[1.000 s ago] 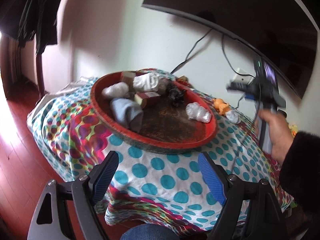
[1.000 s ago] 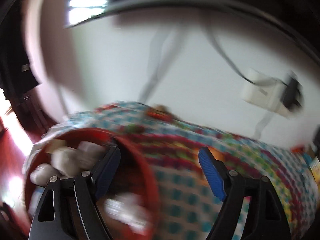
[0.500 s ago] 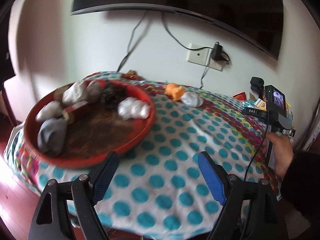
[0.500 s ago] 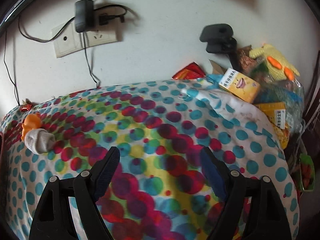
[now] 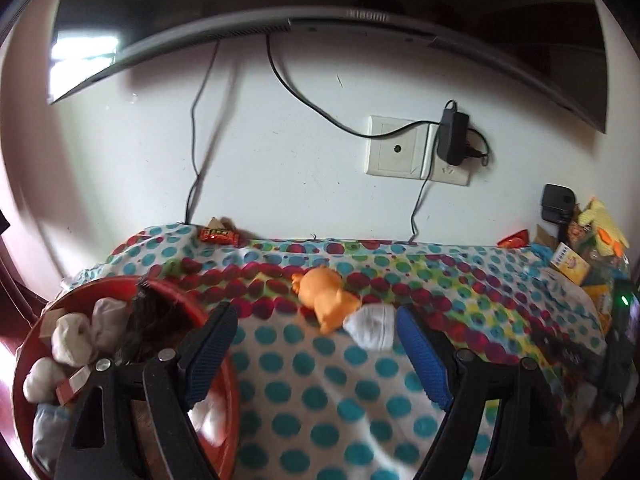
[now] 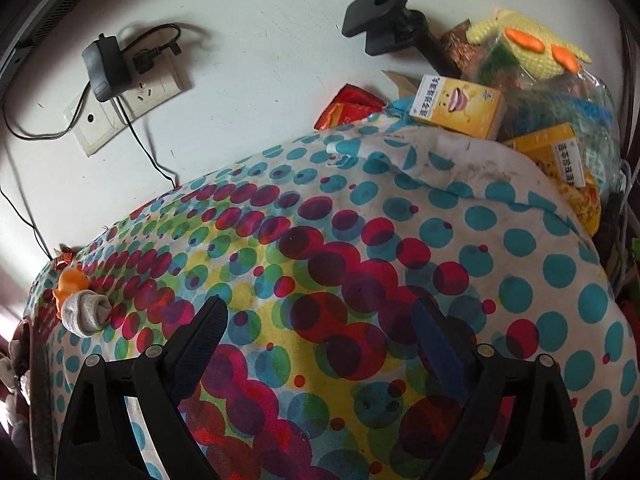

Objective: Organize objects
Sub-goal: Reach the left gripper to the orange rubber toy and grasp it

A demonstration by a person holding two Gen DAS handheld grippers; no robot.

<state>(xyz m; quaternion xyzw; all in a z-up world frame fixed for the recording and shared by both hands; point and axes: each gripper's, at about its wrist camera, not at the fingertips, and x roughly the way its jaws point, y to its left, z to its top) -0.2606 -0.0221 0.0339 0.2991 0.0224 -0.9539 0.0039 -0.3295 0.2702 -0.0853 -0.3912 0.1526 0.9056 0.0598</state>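
On the table, a dotted cloth [image 5: 320, 392] covered the whole top, white with teal dots at the near side and red, green and yellow dots toward the wall. At the left end stood a red tray [image 5: 230, 384] holding several rolled white and grey socks, a small box and a dark tangled item; part of it was hidden behind the left gripper [image 5: 316, 350]. That gripper's jaws stood apart with nothing between them, and its blue pads [image 5: 420, 356] were over the cloth. Just beyond its right pad lay a rolled white sock [image 5: 370, 326], touching an orange toy [image 5: 324, 294] behind it; both rested on the cloth, outside the tray. A small red packet [image 5: 218, 235] lay at the wall edge. The right gripper [image 6: 318, 344] was over the middle of the cloth, jaws opening and empty; the sock and toy were well to its left in that view. At the right end sat a pile of yellow boxes [image 6: 456, 108], a knitted yellow toy [image 6: 528, 48] and bags. A wall socket [image 5: 416, 150] carried a black adapter [image 5: 452, 134]
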